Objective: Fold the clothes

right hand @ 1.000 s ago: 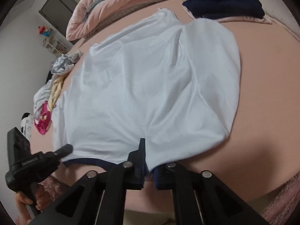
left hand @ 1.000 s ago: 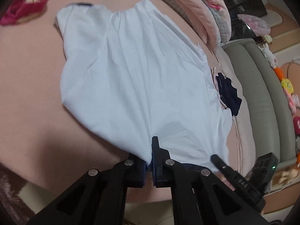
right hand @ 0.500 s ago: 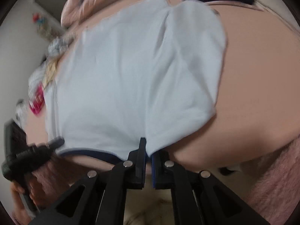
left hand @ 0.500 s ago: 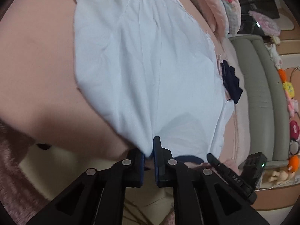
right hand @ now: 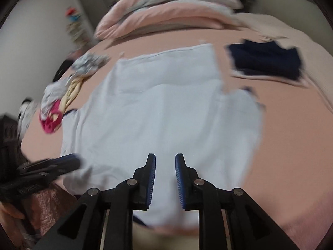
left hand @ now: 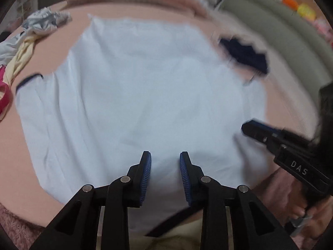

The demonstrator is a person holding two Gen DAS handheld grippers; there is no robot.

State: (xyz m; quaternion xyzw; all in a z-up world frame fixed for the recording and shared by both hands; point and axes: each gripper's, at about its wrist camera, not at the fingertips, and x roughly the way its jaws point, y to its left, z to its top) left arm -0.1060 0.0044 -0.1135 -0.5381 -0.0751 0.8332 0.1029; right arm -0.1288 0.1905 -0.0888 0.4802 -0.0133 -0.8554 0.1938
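2 grippers, left gripper (left hand: 165, 174) and right gripper (right hand: 165, 180): jaws opening, nothing pinched, above white shirt (left hand: 145, 104).

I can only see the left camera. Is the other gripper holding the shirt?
Observer: No. The right gripper has its jaws opening, and the shirt lies below them, not pinched.
Kid: What does my gripper look like from over there?
Observer: The left gripper, its jaws opening too, pokes in over the shirt's near left corner.
Kid: Who's holding it?
Observer: A hand, just showing at the picture's bottom left edge.
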